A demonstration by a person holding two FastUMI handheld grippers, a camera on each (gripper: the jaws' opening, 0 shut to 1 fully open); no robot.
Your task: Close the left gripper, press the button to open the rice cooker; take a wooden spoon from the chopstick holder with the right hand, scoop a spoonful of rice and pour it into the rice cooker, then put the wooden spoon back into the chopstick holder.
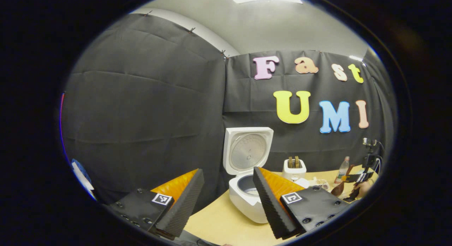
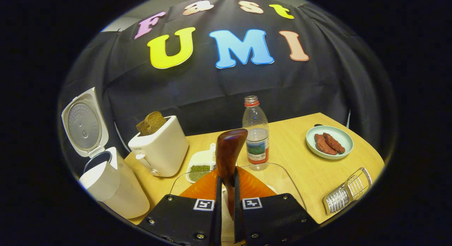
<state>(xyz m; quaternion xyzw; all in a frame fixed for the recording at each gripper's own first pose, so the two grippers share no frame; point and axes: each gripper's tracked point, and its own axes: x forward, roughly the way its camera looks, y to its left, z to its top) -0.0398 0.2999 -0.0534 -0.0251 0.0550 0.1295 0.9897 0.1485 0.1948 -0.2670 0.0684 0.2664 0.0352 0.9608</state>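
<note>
the right gripper [image 2: 226, 189] clamps the wooden spoon [image 2: 229, 150] upright above the table [image 2: 303, 168]. the left gripper [image 1: 226, 200] hangs wide apart before the rice cooker [image 1: 247, 193], its lid [image 1: 248, 150] raised.

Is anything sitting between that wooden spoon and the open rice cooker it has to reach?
Yes. The spoon, clamped in the right gripper, has the toaster standing between it and the rice cooker at the table's left end. The cooker's lid is up, so going over or around the toaster should do.
</note>
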